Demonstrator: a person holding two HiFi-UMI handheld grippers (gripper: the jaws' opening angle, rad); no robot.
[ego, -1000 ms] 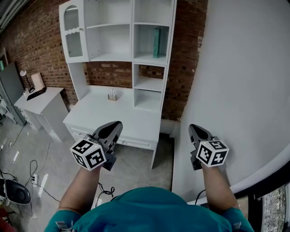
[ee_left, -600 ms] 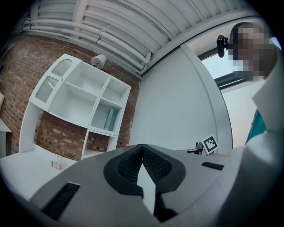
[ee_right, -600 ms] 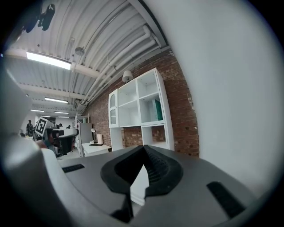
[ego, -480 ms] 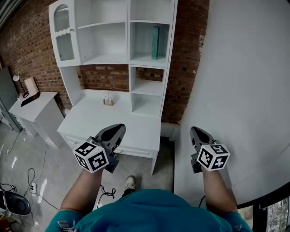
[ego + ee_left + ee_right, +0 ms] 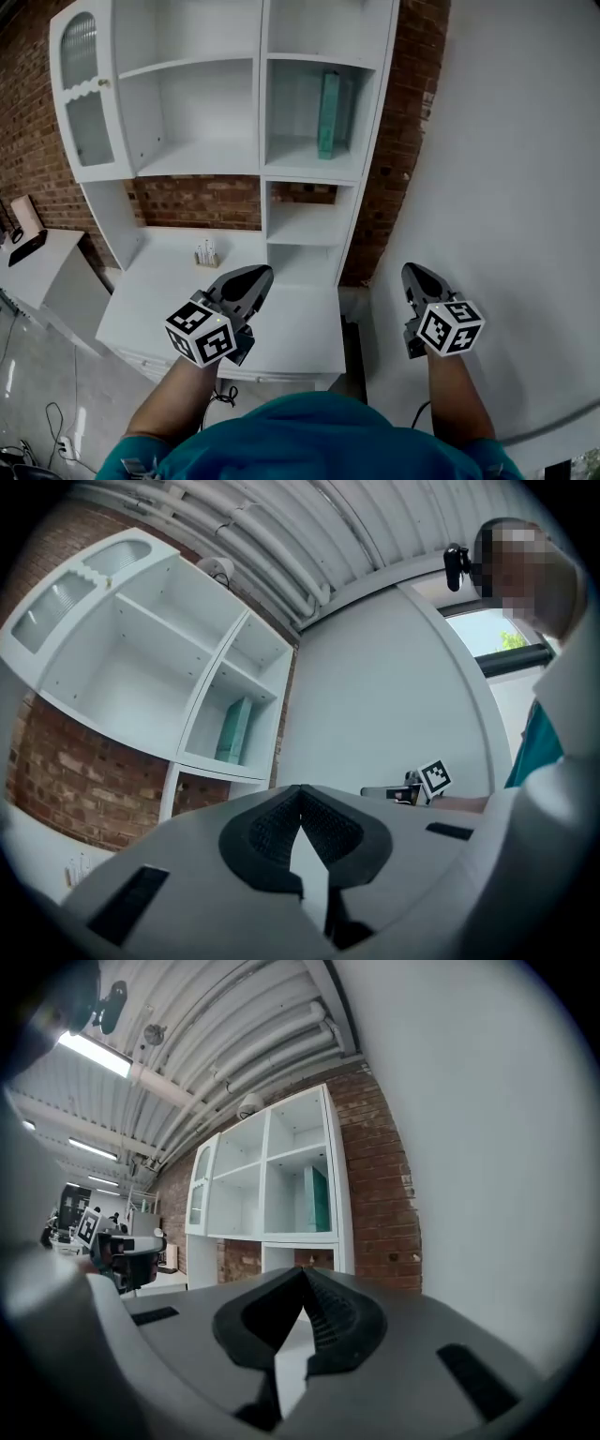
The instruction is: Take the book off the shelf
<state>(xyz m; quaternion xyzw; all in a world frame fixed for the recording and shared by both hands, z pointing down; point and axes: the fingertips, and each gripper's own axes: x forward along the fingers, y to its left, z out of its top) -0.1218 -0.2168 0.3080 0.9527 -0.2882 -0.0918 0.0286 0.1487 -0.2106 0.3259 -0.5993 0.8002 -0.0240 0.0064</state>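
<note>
You're holding the left gripper and right gripper with fingers clenched, empty, well short of the book; be spreading the right's fingers before reaching its spine.

A red brick wall backs the white wooden shelving desk, with a plain white wall on the desk's right.

The shelf unit runs off the head view's top edge. At the surface back edge, small upright items are too small to identify.
</note>
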